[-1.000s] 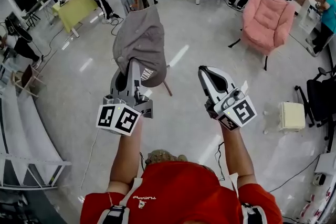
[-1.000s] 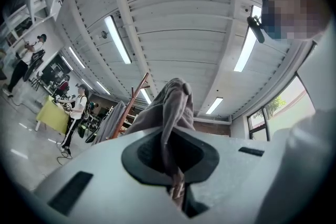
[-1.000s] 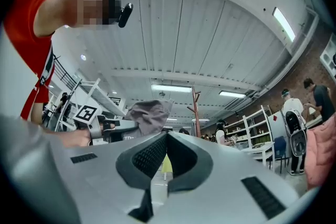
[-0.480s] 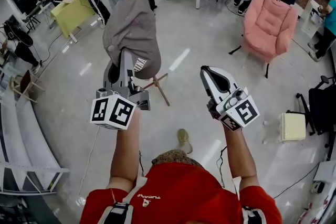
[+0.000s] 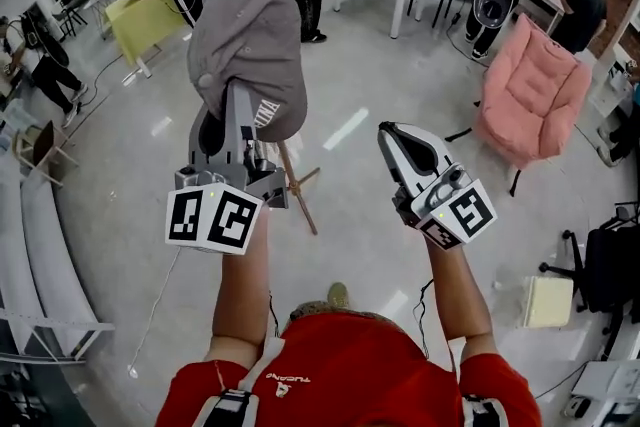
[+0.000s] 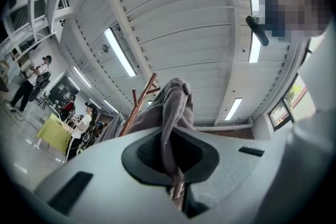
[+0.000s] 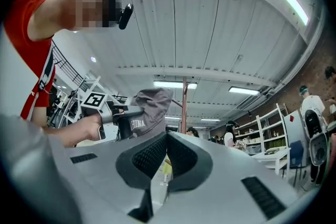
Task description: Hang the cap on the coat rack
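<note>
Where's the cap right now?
Head view, upper left: the cap is clamped in the left gripper, held up right by the coat rack pole.

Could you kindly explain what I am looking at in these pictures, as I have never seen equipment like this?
There is no robot: a person in a red shirt holds a hand-operated two-jaw gripper in each hand. The head view comes from a camera on the person's head, looking down at the glossy pale floor. The other two views come from cameras riding on each gripper, looking along its jaws. The left gripper is shut on a grey fabric cap, held up in front of a brown wooden coat rack. The right gripper is shut and holds nothing. The black-and-white marker cubes are parts of the grippers.
</note>
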